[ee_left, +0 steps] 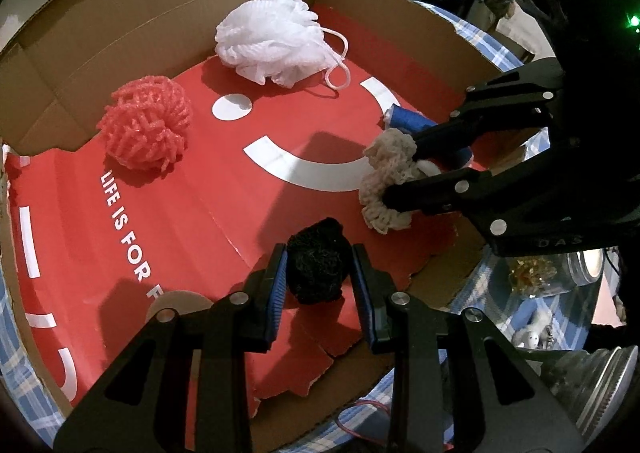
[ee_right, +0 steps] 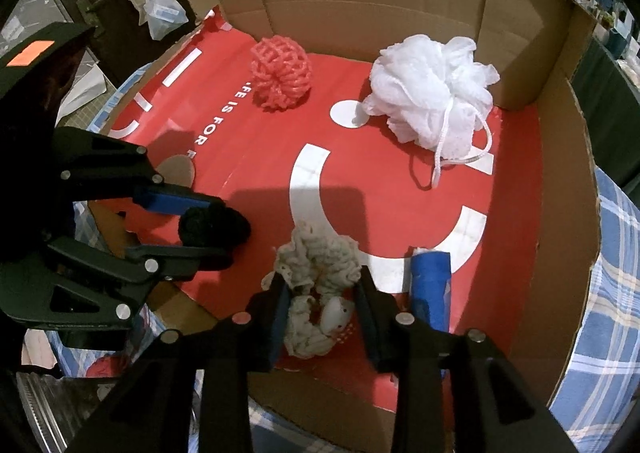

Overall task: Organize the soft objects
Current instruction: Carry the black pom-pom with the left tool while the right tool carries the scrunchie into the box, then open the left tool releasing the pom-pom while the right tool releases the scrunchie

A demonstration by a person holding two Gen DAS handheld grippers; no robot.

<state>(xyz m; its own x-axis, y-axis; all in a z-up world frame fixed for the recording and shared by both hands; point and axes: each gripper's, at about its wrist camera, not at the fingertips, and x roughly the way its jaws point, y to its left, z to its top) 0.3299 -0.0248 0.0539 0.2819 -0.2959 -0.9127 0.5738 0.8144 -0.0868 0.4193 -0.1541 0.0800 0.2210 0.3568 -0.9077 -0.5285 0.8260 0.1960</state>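
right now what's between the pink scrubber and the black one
Only bare red box floor with white lettering separates the pink scrubber and black scrubber; both wrist views show this.

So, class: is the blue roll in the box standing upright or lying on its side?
Lying on its side. The blue roll rests lengthwise on the red floor of the box, beside the right gripper.

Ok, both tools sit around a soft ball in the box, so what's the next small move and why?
Probably close both tools. The left tool straddles the black pom-pom with slight gaps, and the right tool brackets the beige crocheted scrunchie, neither visibly squeezed.
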